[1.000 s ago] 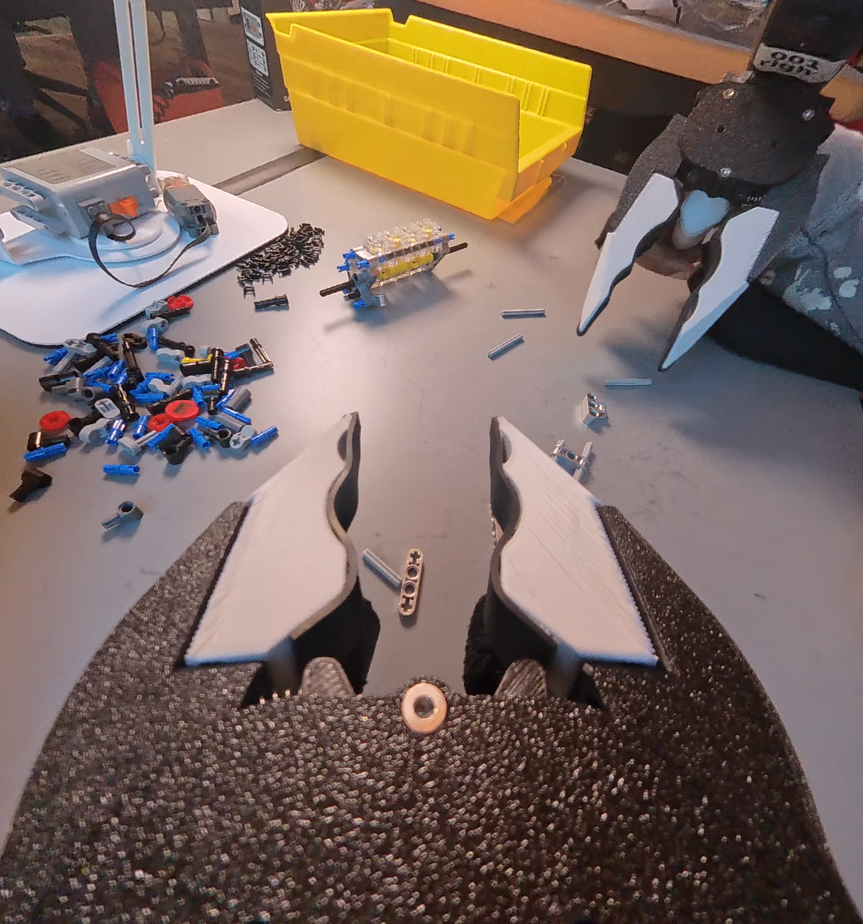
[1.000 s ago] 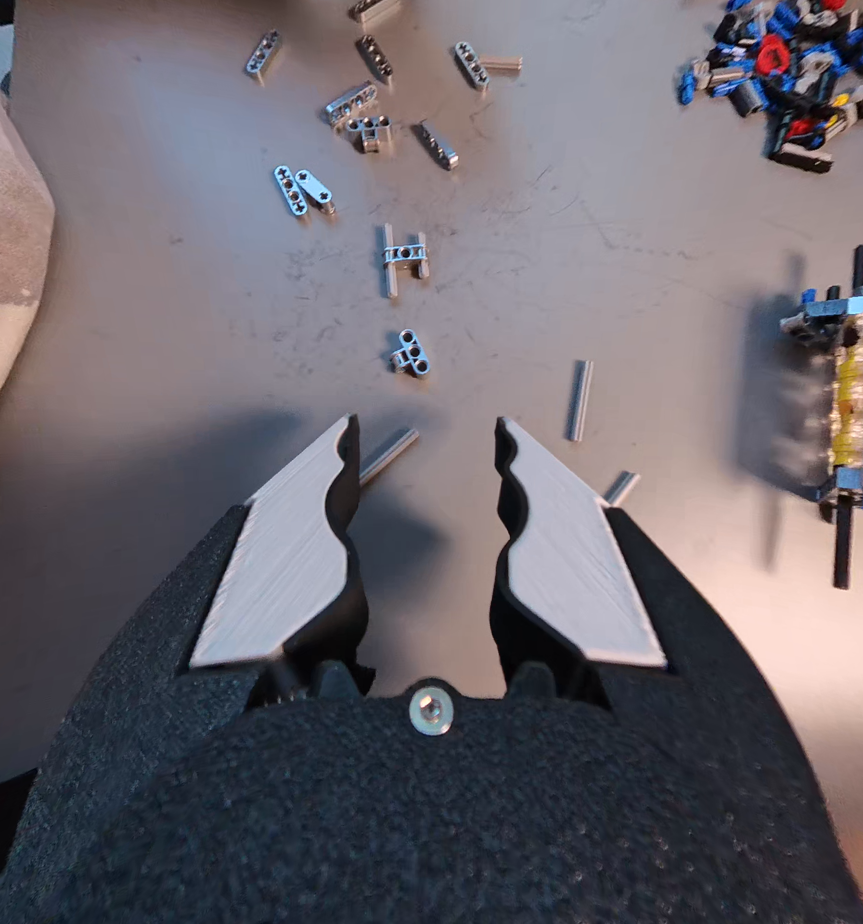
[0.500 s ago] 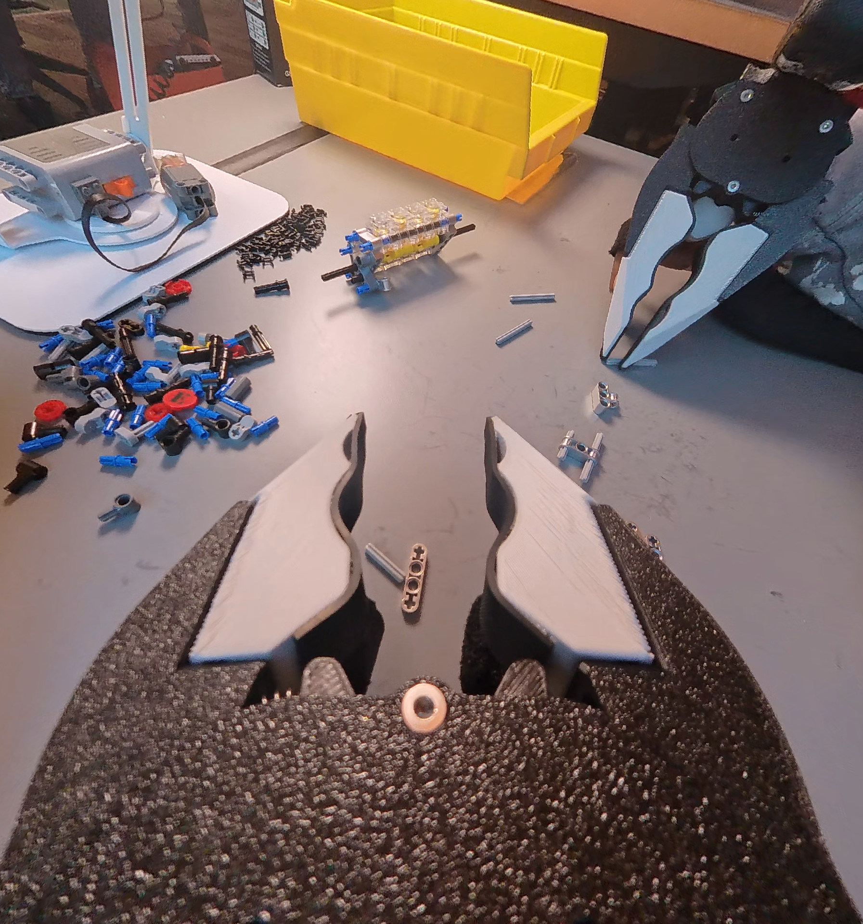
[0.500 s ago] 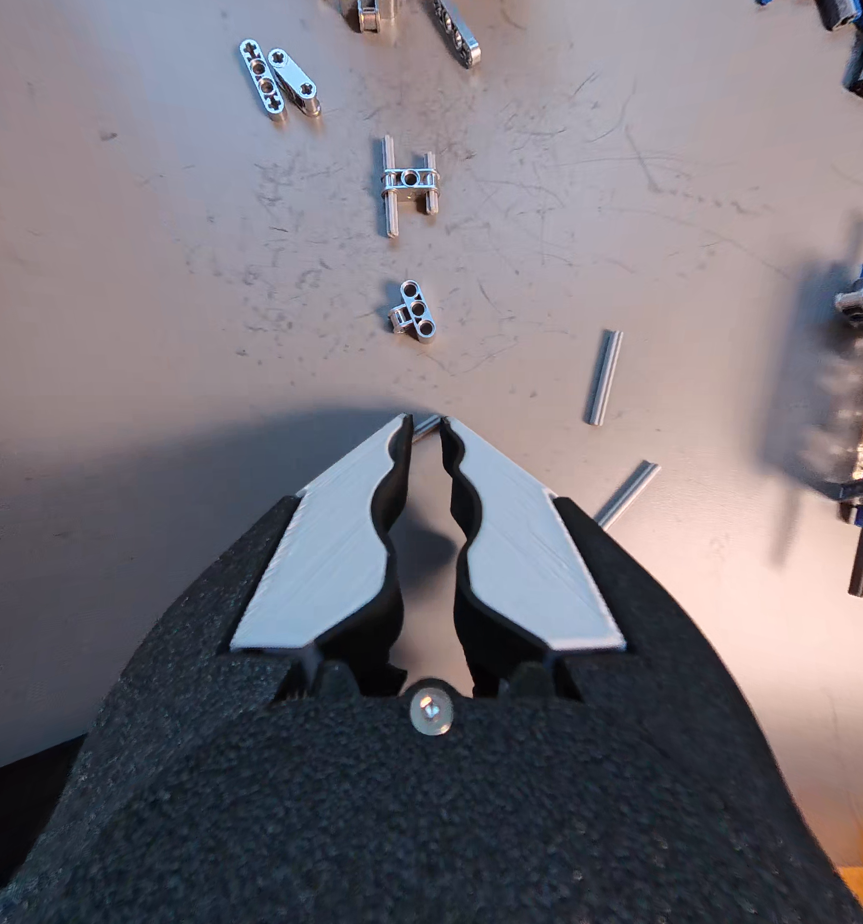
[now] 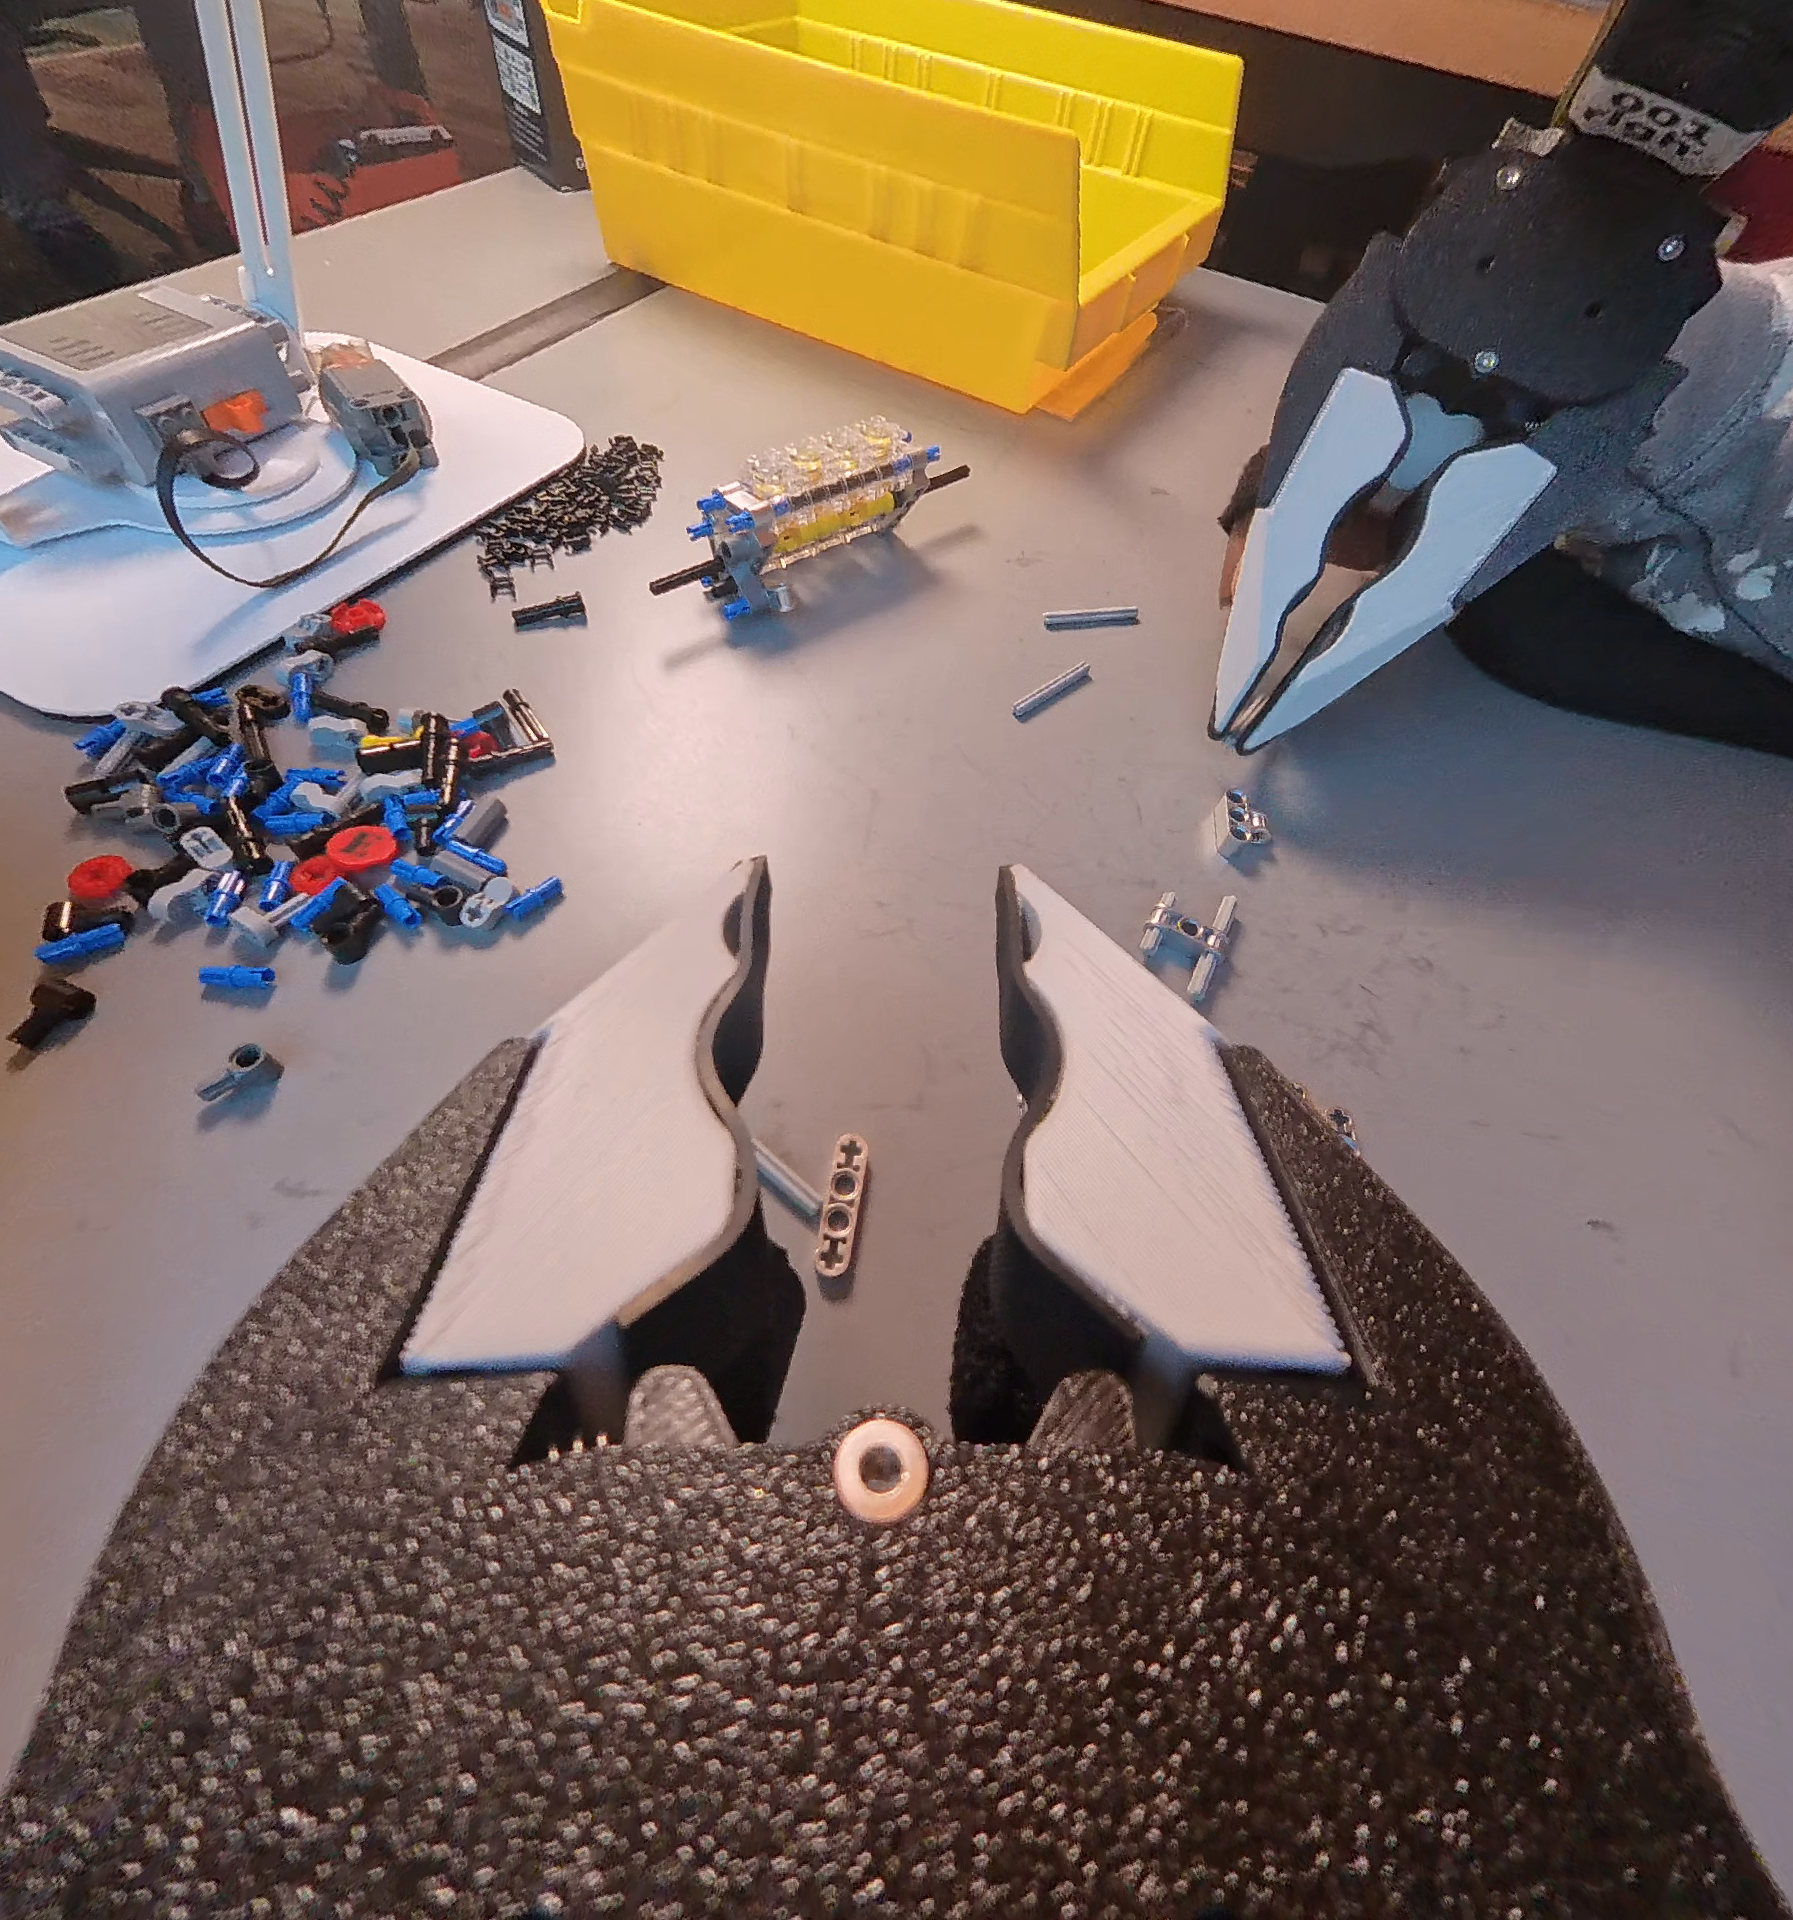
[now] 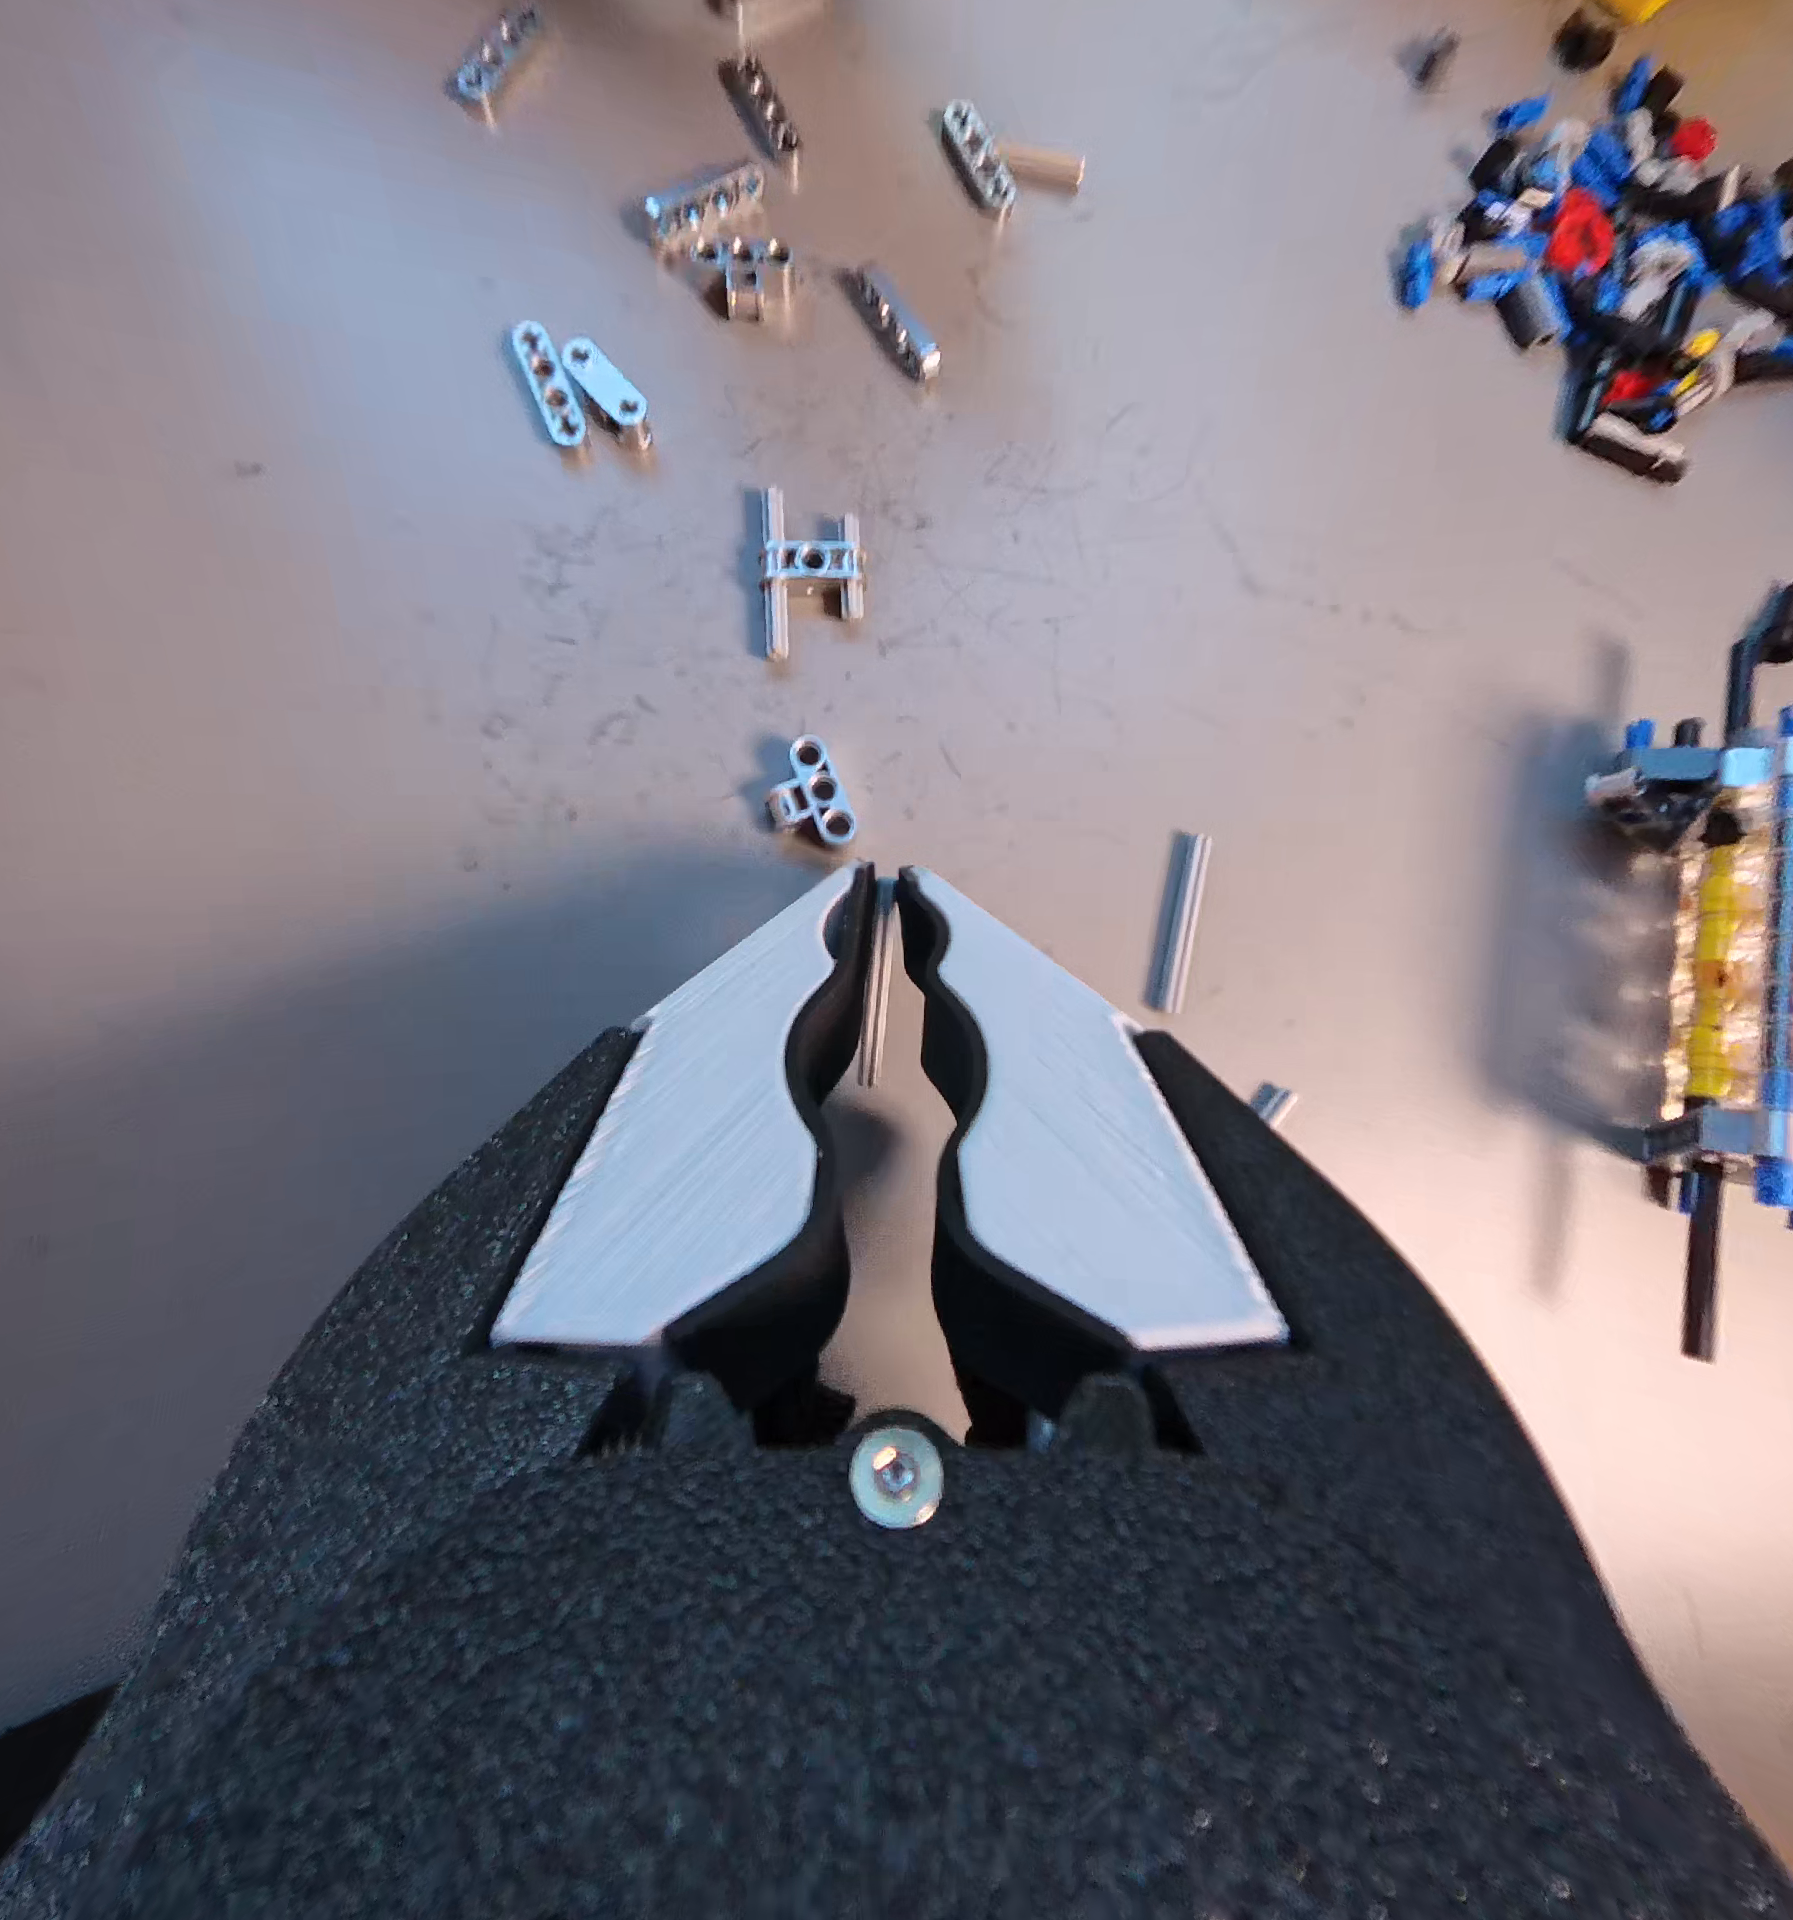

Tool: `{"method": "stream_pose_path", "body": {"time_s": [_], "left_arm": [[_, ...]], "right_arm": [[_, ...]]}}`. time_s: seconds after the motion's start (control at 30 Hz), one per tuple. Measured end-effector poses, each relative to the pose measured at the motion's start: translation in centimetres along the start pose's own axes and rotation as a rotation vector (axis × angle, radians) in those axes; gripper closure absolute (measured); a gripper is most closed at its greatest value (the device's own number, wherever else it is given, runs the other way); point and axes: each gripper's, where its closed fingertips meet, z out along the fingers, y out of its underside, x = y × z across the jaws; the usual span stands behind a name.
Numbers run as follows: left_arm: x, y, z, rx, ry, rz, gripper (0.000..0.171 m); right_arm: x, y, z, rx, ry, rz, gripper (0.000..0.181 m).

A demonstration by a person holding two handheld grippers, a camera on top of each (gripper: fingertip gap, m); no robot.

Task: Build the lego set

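My right gripper [image 6: 884,871] is shut on a thin grey axle rod [image 6: 877,997], which lies lengthwise between its fingers. In the left wrist view it [image 5: 1235,734] hangs with tips together just above the table at the right, a sleeve behind it. A small grey connector [image 6: 815,790] lies just ahead of its tips. My left gripper [image 5: 881,883] is open and empty, low over the table. A flat grey beam [image 5: 840,1205] and a short grey pin [image 5: 790,1184] lie between its fingers.
A small model with clear and yellow parts [image 5: 830,520] stands mid-table, right of my right gripper [image 6: 1744,977]. A pile of blue, black and red pieces [image 5: 289,821] lies left. A yellow bin [image 5: 902,197] and a white plate [image 5: 61,603] stand behind. Loose grey axles [image 5: 1089,618] and beams [image 6: 559,384] are scattered about. About 15 cm separates my left fingertips from my right. To reach the white plate [image 5: 61,603] in a straight line is about 30 cm for my left fingers, about 35 cm for my right.
My right gripper came down over the grey axle rod, shut on it, and has risen from the table with it. My left gripper stayed open and hardly moved.
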Motion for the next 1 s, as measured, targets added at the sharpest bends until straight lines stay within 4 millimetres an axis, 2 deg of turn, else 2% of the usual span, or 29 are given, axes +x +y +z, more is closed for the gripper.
{"method": "stream_pose_path", "body": {"time_s": [0.17, 0.53, 0.83, 0.93, 1.0], "left_arm": [[0.4, 0.3, 0.2, -0.027, -0.014, 0.056, 0.13], [1.1, 1.0, 0.8, -0.069, 0.0, 0.105, 0.131], [1.6, 1.7, 1.2, -0.1, 0.017, 0.127, 0.133], [1.6, 1.8, 1.3, -0.103, 0.021, 0.124, 0.133], [1.6, 1.9, 1.3, -0.105, 0.026, 0.121, 0.133]], "right_arm": [[0.6, -1.8, -0.2, 0.113, 0.019, 0.018, 0.179], [1.2, -0.5, 0.1, 0.063, 0.035, 0.034, 0.179], [-1.8, 0.7, 0.7, -0.027, -0.101, -0.02, 0.179], [-1.7, 0.2, 0.8, -0.018, -0.085, -0.022, 0.157], [-1.8, -0.4, 1.1, 0.002, -0.084, -0.021, 0.153]]}}
